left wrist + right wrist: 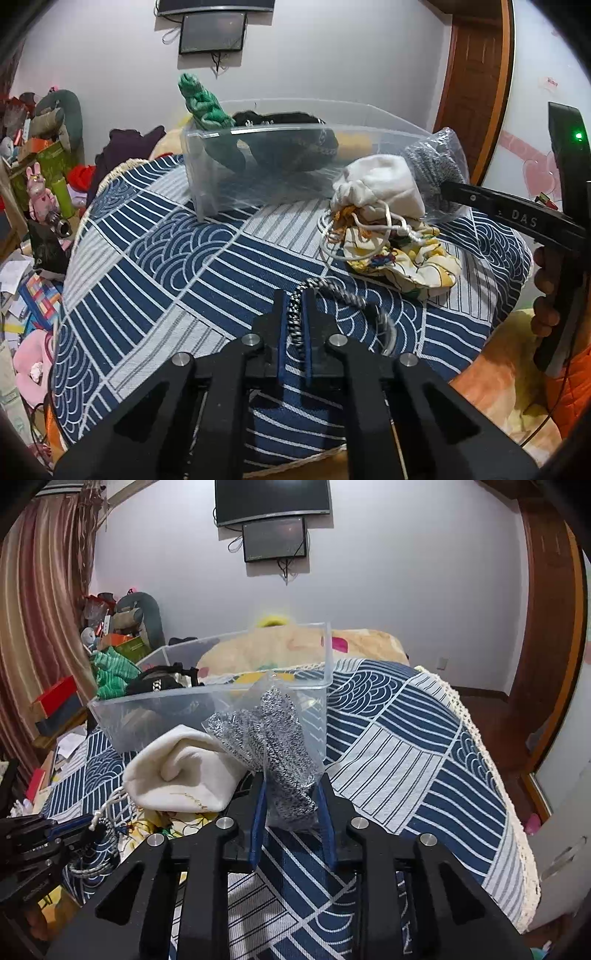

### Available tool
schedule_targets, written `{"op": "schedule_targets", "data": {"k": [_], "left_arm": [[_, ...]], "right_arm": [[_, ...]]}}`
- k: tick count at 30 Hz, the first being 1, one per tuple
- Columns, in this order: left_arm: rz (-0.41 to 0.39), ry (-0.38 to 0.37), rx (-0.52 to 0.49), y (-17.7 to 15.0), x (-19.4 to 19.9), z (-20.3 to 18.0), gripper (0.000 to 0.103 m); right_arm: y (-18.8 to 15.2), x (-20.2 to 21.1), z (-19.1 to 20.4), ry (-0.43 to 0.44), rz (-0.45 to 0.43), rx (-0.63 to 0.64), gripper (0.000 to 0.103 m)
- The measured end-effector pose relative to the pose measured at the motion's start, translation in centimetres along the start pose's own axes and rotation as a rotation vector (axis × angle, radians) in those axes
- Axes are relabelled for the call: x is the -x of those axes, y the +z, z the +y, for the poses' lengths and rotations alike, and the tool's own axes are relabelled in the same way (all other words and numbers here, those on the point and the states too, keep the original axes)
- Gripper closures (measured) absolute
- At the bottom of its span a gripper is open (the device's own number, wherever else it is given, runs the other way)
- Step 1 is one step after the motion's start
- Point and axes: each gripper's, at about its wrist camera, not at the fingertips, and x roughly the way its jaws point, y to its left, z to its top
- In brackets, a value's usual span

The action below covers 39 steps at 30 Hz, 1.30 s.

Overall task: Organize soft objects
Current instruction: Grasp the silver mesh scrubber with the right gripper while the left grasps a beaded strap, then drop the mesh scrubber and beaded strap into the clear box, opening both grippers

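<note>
A clear plastic bin point(207, 177) point(122, 720) stands on the blue patterned cloth point(166, 258) and holds a green knit item point(201, 101) and a black item point(291, 144). My left gripper point(294, 295) is shut on a black-and-white braided cord point(340, 291) lying on the cloth. My right gripper point(291, 779) is shut on a clear bag of grey knit fabric point(273, 731) point(436, 162), held just in front of the bin. A white drawstring pouch point(380, 184) point(184, 771) and a yellow printed cloth point(406, 262) lie between them.
A bed with a beige blanket point(288, 646) lies behind the bin. Clutter of boxes and toys point(40, 177) fills the left side. A wooden door point(472, 85) stands on the right. Two screens point(273, 520) hang on the wall.
</note>
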Motion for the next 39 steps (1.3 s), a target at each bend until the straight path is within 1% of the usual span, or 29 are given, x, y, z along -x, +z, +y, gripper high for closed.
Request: {"op": "schedule_targets", "data": {"k": [8, 12, 20, 26, 29, 35, 39], "left_arm": [[-0.061, 0.009, 0.048, 1.5, 2.0, 1.3, 0.098], [-0.111, 0.025, 0.062, 2.8, 2.9, 2.0, 0.098], [-0.206, 0.037, 0.077, 6.4, 4.2, 2.4, 0.098], [-0.269, 0.089, 0.087, 9.3, 4.6, 2.4, 0.098], [-0.285, 0.109, 0.077, 10.4, 4.4, 2.4, 0.098], [-0.296, 0.124, 0.061, 12.3, 3.3, 2.7, 0.098], [-0.271, 0.142, 0.052, 13.3, 1.7, 2.8, 0.098]], "right_arm": [[0.8, 2.2, -0.5, -0.002, -0.067, -0.015, 0.081], [1.4, 3.1, -0.2, 0.0, -0.101, -0.011, 0.081], [3.1, 4.4, 0.9, -0.002, -0.157, 0.013, 0.081], [5.1, 4.6, 1.4, 0.001, -0.21, 0.025, 0.081], [6.0, 4.4, 1.7, -0.019, -0.229, 0.041, 0.081], [7.5, 3.3, 1.6, -0.026, -0.237, 0.054, 0.081], [8.1, 2.3, 1.9, -0.009, -0.224, 0.051, 0.081]]}}
